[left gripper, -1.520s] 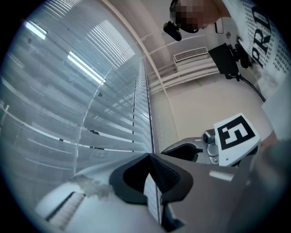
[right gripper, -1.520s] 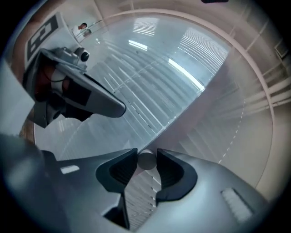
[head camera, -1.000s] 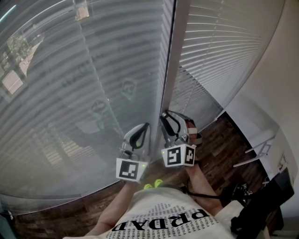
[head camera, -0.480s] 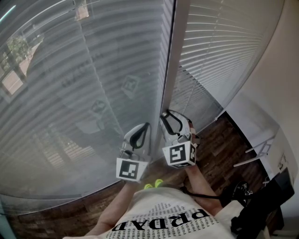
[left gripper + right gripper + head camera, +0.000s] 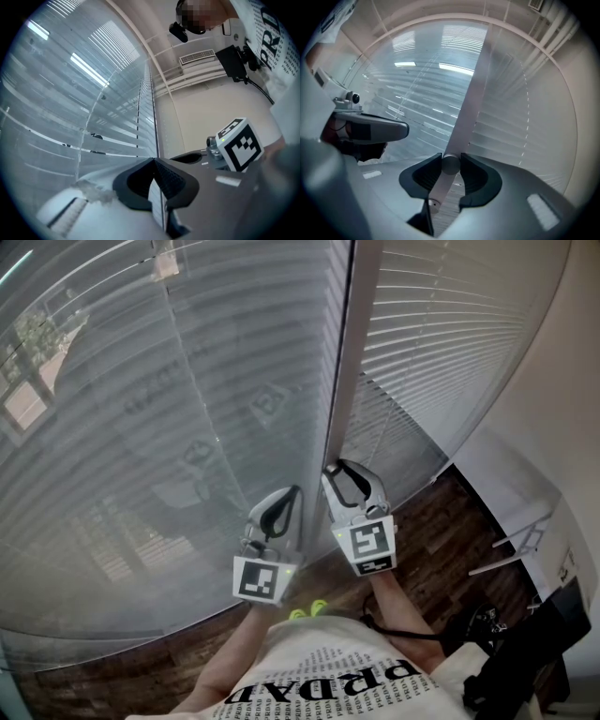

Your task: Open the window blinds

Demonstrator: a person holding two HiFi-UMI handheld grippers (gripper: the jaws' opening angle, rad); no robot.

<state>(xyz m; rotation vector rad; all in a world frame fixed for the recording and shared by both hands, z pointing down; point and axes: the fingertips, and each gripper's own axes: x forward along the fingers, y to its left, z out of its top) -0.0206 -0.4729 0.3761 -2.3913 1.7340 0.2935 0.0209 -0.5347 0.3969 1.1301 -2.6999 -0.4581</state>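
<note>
Grey slatted blinds cover the curved window, and a second panel hangs to the right of the upright frame post. My right gripper points at the post and is shut on the blinds' round tilt wand, which sits between both pads. Just left of it, my left gripper is close to the slats with its fingertips touching. I see nothing clearly held there.
Dark wooden floor runs along the foot of the window. A white wall closes the right side, with a white rail and dark gear low at the right. The person's printed shirt fills the bottom edge.
My right gripper has rolled about its own axis with the wand in its jaws, so its marker cube now faces up. The left gripper has stayed still.
</note>
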